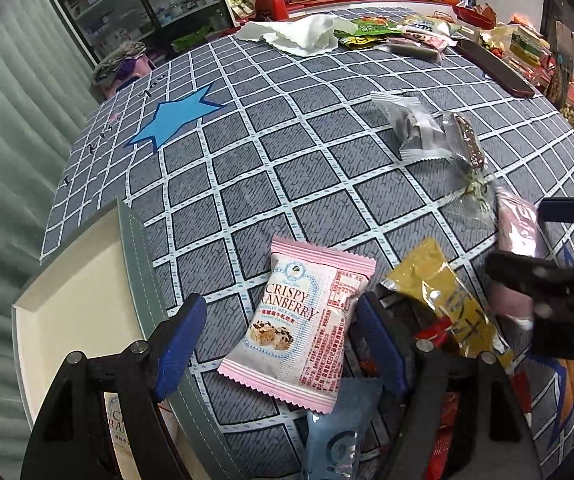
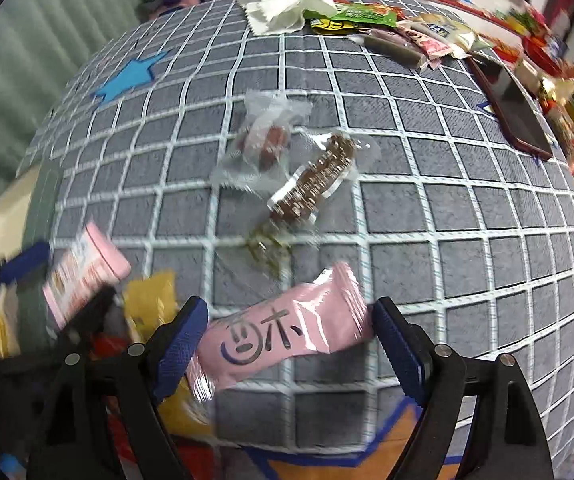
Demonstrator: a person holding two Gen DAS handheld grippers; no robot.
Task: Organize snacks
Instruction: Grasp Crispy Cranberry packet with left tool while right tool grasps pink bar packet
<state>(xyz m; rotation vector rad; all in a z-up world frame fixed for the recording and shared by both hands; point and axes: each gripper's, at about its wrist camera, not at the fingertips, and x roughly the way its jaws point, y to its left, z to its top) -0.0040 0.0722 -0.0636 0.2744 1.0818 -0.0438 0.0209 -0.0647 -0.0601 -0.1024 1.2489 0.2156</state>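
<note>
Snack packets (image 1: pixel 307 320) on checked cloth (image 1: pixel 287 152)

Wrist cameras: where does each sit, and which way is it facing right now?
Left wrist: on the left claw, angled down at the cranberry packet beside the tray; the right claw shows too.
Right wrist: on the right claw, angled down at the pink bar.
Shared: checked cloth, pink bar, cranberry packet.
</note>
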